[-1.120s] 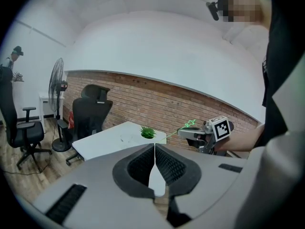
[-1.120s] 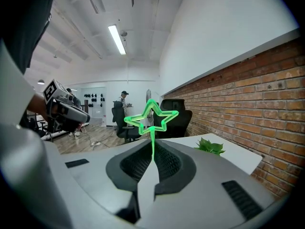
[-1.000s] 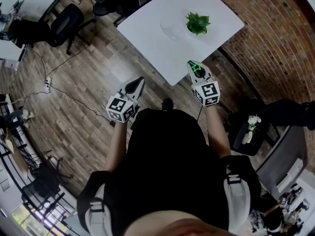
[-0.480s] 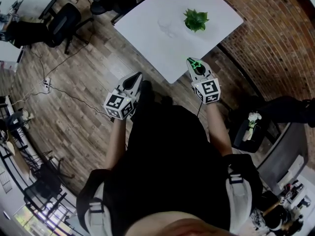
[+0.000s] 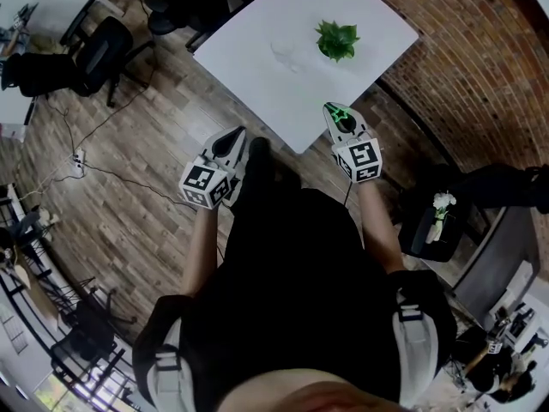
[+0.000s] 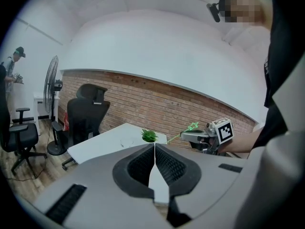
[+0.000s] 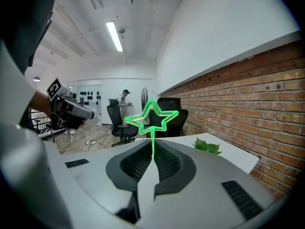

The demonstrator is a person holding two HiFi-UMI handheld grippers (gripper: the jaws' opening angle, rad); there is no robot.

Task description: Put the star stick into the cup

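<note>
A green star stick stands upright between the jaws of my right gripper, which is shut on its stem. In the head view the right gripper hovers just off the near corner of the white table, with the star stick lying along its jaws. A clear cup stands on the table left of a small green plant. My left gripper is shut and holds nothing, over the wooden floor short of the table. From the left gripper view, the cup is faint.
A brick wall runs along the table's right side. Black office chairs stand to the left, and cables trail over the floor. A dark bag with something white on it sits at the right. A person stands far off.
The table and floor have slid slightly left and down in the head view, so the table's near corner is closer to both grippers. Both grippers keep their hold and pose.
</note>
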